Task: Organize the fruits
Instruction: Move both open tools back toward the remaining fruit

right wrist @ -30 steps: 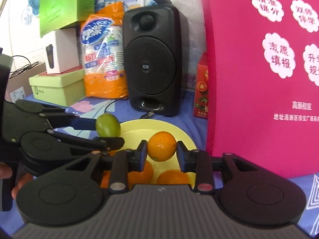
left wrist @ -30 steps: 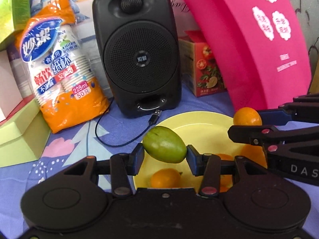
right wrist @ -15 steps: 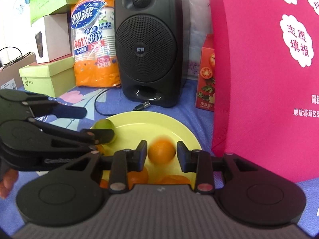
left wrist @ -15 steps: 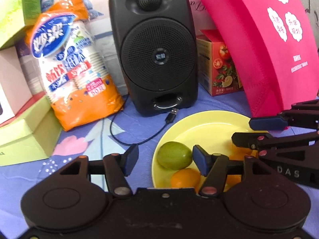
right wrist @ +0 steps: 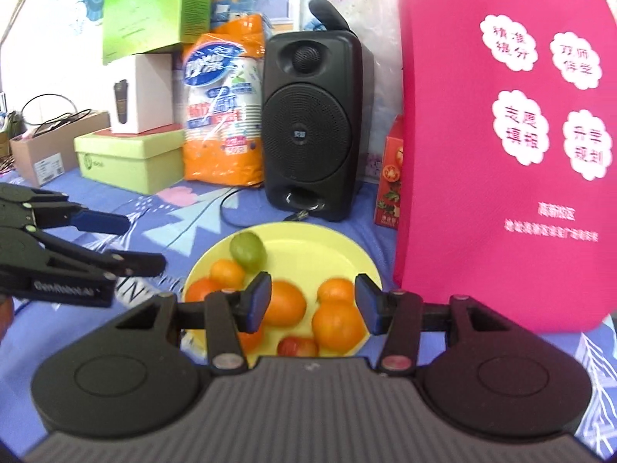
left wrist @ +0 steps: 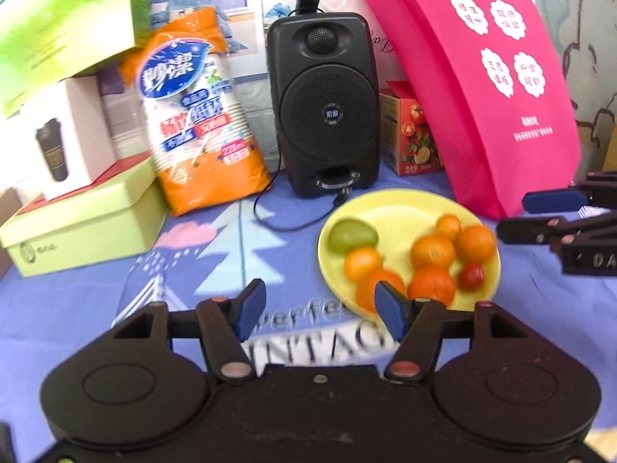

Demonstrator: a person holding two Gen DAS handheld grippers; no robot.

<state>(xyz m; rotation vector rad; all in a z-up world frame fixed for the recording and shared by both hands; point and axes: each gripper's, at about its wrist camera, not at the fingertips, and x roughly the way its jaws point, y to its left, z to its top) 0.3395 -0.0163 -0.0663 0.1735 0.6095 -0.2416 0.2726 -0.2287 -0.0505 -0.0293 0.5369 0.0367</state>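
Where cloth point(left wrist: 96, 308) spreads: boxes, spkr point(left wrist: 327, 104).

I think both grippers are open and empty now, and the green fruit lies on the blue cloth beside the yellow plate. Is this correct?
Not quite. The green fruit lies on the yellow plate, at its far left edge, not on the cloth; the left wrist view shows it. The rest holds: the left gripper and the right gripper are both open and empty.
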